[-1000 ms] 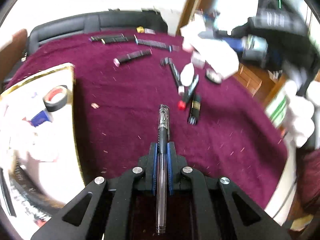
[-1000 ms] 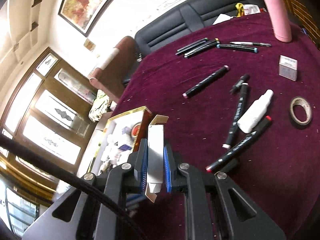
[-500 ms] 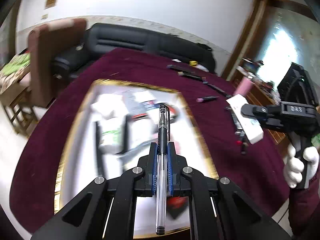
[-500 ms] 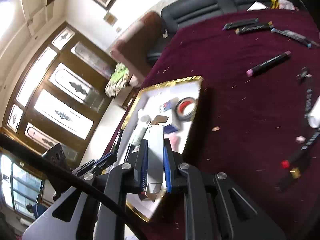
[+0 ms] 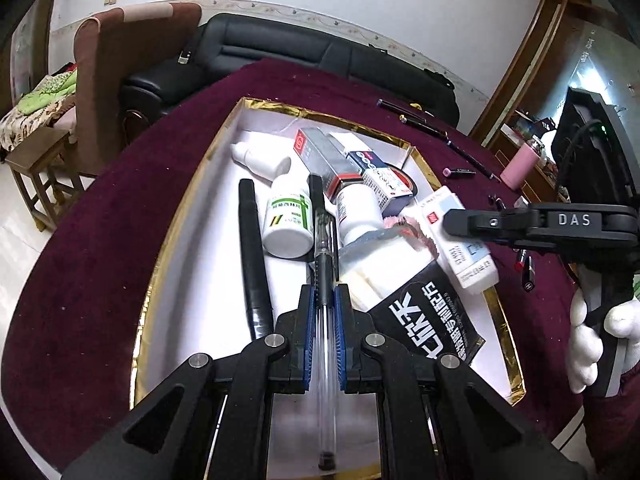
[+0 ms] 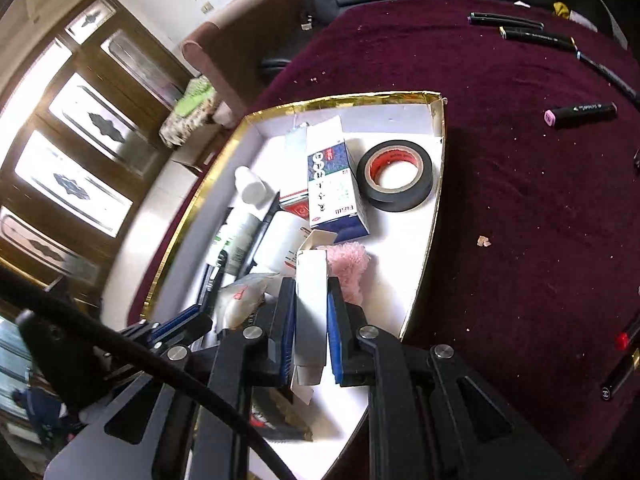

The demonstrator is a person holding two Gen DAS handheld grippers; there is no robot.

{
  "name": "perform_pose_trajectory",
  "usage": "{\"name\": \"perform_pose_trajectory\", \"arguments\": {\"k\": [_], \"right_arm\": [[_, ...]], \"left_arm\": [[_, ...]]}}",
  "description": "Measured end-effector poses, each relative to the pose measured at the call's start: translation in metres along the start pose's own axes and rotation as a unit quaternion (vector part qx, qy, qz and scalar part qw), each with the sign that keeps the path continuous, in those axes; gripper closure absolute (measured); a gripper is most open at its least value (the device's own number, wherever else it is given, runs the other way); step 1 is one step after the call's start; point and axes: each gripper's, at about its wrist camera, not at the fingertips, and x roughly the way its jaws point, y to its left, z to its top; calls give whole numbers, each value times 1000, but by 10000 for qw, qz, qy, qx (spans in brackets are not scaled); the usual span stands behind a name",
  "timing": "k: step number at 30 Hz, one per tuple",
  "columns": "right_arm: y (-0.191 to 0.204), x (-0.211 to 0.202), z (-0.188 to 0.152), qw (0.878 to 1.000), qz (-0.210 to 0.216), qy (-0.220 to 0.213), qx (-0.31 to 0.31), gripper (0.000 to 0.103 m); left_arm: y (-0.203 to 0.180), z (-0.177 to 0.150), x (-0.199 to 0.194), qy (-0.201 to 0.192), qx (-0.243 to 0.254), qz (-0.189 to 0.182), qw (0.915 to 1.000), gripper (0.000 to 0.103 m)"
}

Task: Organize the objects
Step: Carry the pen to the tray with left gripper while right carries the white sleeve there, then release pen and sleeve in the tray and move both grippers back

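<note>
My left gripper (image 5: pixel 323 292) is shut on a clear pen (image 5: pixel 322 240) with a black grip, and the pen's tip points forward over the gold-rimmed white tray (image 5: pixel 160 264). In the right wrist view my right gripper (image 6: pixel 311 286) is shut on a small white box (image 6: pixel 311 300) above the tray's (image 6: pixel 344 100) near right part. The left wrist view shows that box (image 5: pixel 460 240) and the right gripper (image 5: pixel 456 222) over the tray's right rim. The left gripper (image 6: pixel 188 318) shows at the lower left of the right wrist view.
In the tray lie white bottles (image 5: pixel 288 216), a black marker (image 5: pixel 252 256), cartons (image 6: pixel 332 184), a black tape roll (image 6: pixel 394 176), a pink fluffy piece (image 6: pixel 348 264) and a black packet (image 5: pixel 428 320). Markers (image 6: pixel 580 114) lie on the maroon cloth. A pink bottle (image 5: pixel 518 162) stands far right; a gloved hand (image 5: pixel 588 340) holds the right gripper.
Both grippers have swung away from the scattered markers to above the tray, and both have come lower. The pen and the white box stay clamped as before.
</note>
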Motion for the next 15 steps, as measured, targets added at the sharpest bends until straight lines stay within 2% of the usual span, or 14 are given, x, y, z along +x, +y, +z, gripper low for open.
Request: {"name": "perform_pose_trajectory", "arguments": {"k": [6, 12, 13, 15], "right_arm": [[2, 3, 0, 9989, -470, -61, -62, 89], [-4, -1, 2, 9976, -676, -98, 143, 77], [-5, -2, 3, 9972, -710, -139, 175, 76], [-5, -8, 3, 9968, -736, -236, 218, 74]], "left_arm": [[6, -2, 0, -18, -131, -83, 9999, 96], [8, -1, 0, -6, -197, -165, 9997, 93], [9, -1, 0, -22, -209, -196, 9996, 89], [9, 0, -4, -73, -224, -232, 9995, 73]]}}
